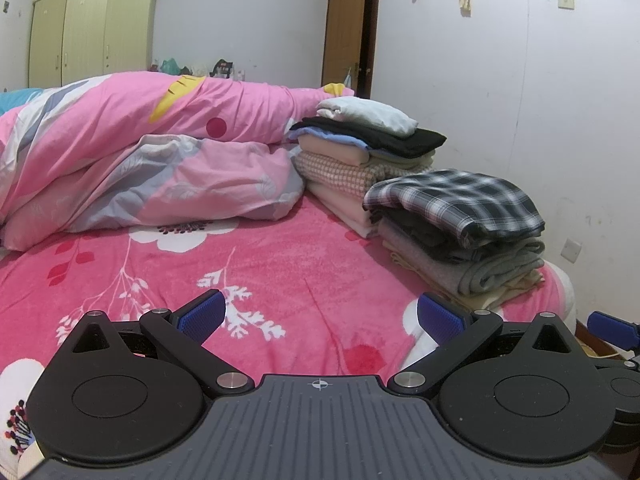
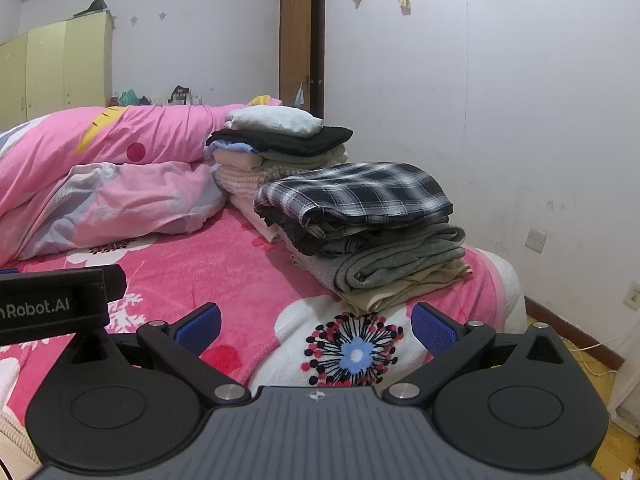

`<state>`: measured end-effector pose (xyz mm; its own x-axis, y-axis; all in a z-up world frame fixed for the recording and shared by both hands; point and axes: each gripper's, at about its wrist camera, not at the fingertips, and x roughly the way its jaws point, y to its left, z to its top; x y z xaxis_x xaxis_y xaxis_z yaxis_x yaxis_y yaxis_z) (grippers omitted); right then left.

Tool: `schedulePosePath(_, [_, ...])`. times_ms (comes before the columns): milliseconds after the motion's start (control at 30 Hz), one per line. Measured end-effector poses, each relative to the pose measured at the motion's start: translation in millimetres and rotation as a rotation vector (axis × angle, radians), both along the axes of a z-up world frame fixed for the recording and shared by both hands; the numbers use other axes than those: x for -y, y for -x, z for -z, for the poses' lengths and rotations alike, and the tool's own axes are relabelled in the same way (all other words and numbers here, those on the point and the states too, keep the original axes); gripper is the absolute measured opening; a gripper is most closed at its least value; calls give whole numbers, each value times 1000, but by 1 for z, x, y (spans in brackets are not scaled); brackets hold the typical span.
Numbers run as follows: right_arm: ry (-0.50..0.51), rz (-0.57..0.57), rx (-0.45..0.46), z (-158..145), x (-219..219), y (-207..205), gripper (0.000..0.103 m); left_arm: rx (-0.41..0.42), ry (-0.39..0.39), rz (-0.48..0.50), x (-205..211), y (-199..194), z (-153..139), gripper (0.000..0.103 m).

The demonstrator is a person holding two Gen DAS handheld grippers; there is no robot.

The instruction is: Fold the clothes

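Note:
Two stacks of folded clothes lie on the right side of the bed. The near stack [image 1: 460, 232] [image 2: 368, 232] has a black-and-white plaid garment [image 1: 456, 200] [image 2: 356, 192] on top of grey and beige pieces. The far stack [image 1: 360, 152] [image 2: 272, 148] is topped by a white piece over a black one. My left gripper [image 1: 320, 316] hovers open over the pink blanket, short of the stacks, with nothing between its blue pads. My right gripper [image 2: 316, 324] is open too, just in front of the near stack. The right gripper's fingertip [image 1: 612, 328] shows at the left wrist view's right edge.
A pink flowered blanket [image 1: 260, 272] [image 2: 208, 264] covers the bed. A bunched pink duvet [image 1: 140, 152] [image 2: 100, 184] fills the far left. The bed edge and wooden floor [image 2: 592, 364] lie to the right, by a white wall. A brown door [image 1: 348, 28] and wardrobe [image 1: 88, 36] stand behind.

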<state>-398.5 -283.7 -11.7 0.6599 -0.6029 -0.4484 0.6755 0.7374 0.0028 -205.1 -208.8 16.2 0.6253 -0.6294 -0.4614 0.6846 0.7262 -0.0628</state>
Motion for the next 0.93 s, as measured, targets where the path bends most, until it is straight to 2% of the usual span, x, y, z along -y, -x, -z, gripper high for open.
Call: schedulePosePath(933, [0, -2, -1, 0, -3, 1, 103, 1, -6, -4, -1, 2, 0, 103])
